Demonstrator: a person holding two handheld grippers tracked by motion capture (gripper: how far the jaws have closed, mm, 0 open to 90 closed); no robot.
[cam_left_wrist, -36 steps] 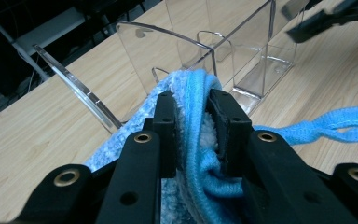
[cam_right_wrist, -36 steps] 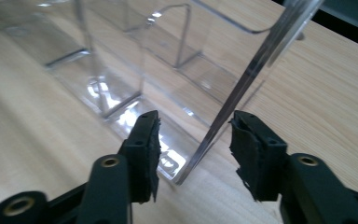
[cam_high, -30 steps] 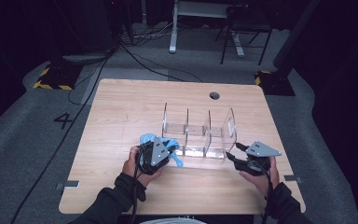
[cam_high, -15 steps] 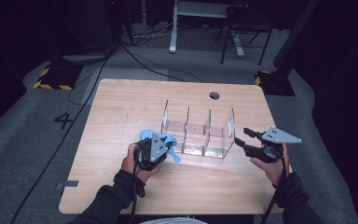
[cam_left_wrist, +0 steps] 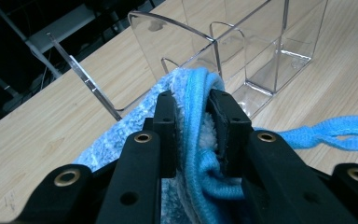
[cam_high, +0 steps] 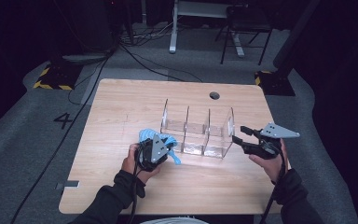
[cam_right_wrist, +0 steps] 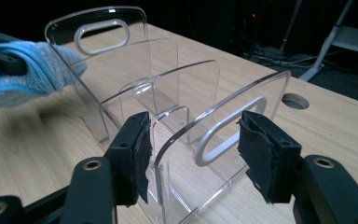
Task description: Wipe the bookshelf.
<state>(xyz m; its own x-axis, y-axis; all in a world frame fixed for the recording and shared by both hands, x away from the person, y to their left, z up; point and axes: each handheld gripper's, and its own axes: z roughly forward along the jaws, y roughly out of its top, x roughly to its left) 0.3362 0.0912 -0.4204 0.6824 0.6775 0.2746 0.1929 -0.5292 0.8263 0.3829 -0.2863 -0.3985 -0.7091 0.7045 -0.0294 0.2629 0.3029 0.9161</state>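
A clear acrylic organizer (cam_high: 196,128) with three compartments stands mid-table. My left gripper (cam_high: 165,143) sits at its left end, shut on a fuzzy blue cloth (cam_high: 145,135). In the left gripper view the cloth (cam_left_wrist: 196,93) is pinched between the pads of the left gripper (cam_left_wrist: 193,109), and a blue strand trails right. My right gripper (cam_high: 239,134) hovers open at the organizer's right end. In the right gripper view the end panel (cam_right_wrist: 223,107) with its handle slot stands between the pads of the right gripper (cam_right_wrist: 193,140), untouched.
The wooden table (cam_high: 121,102) has a round cable hole (cam_high: 214,95) behind the organizer. The floor around it is grey carpet with cables and furniture legs at the back. The blue cloth (cam_right_wrist: 32,60) shows past the far panel.
My right gripper has lifted and drawn slightly to the right of the organizer's end. The left gripper and the cloth have stayed where they were.
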